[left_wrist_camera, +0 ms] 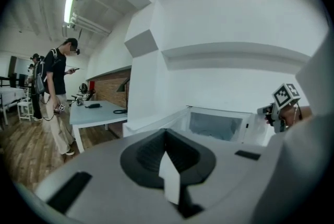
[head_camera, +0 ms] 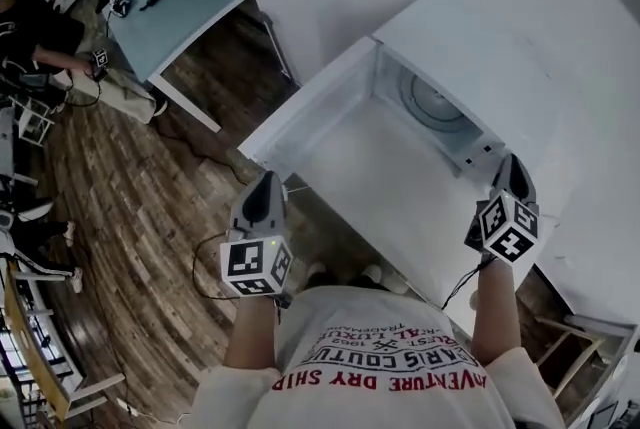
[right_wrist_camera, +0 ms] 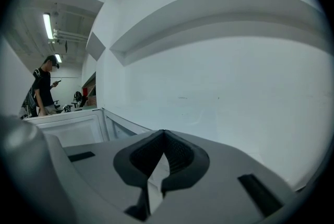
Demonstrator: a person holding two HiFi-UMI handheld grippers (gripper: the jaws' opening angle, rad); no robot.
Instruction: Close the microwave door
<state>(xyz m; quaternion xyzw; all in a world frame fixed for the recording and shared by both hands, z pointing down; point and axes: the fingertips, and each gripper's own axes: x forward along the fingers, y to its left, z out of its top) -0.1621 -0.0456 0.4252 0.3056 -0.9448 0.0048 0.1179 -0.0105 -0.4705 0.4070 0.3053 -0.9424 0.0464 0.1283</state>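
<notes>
Microwave door (head_camera: 305, 107) stands wide open, swung out to the left of the cavity (head_camera: 430, 102). Left hand-held gripper (head_camera: 265, 182) is clenched on nothing, just beside the door's free edge. Right hand-held gripper (head_camera: 512, 169) is clenched empty too, by the microwave's right front.

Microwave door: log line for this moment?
door open, swung left | left hand-held gripper shut, empty, near door's free edge | right hand-held gripper shut, empty, at right front of microwave | closing not started
</notes>
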